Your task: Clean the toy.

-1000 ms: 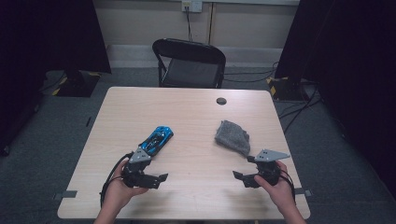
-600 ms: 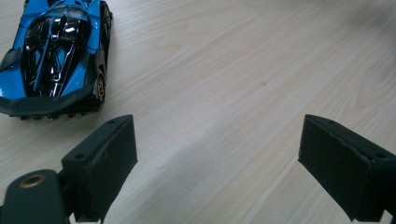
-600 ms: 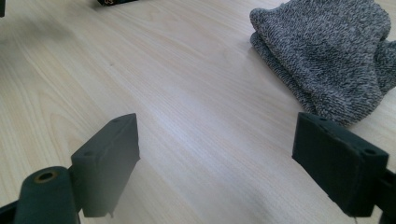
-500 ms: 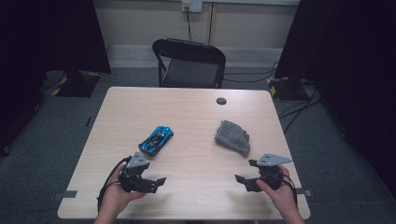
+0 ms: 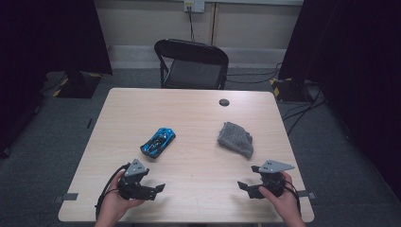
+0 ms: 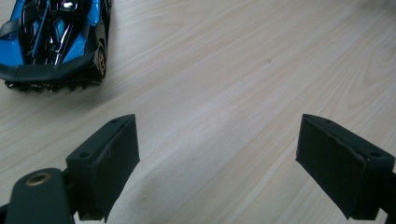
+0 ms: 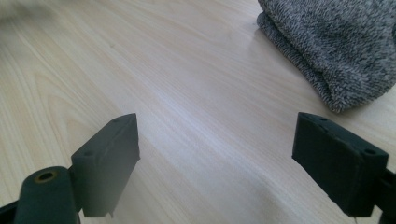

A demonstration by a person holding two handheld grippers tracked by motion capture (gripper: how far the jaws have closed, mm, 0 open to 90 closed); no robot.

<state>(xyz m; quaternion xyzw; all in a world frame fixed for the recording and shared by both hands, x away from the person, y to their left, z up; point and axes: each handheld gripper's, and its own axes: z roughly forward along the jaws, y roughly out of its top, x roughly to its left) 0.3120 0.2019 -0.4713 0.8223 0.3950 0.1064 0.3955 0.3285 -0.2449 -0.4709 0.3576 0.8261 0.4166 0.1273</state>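
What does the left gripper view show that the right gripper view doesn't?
The left gripper view has the rear end of a blue toy car at its top left, ahead of the left gripper, whose jaws stand wide apart with nothing between them. The right gripper view instead has a folded grey cloth at its top right, beyond the right gripper, also open and holding nothing. Both show the same pale wooden table under a pair of black jaws.

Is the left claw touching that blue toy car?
Apart. The left gripper view shows bare table between the open left claw and the blue toy car.
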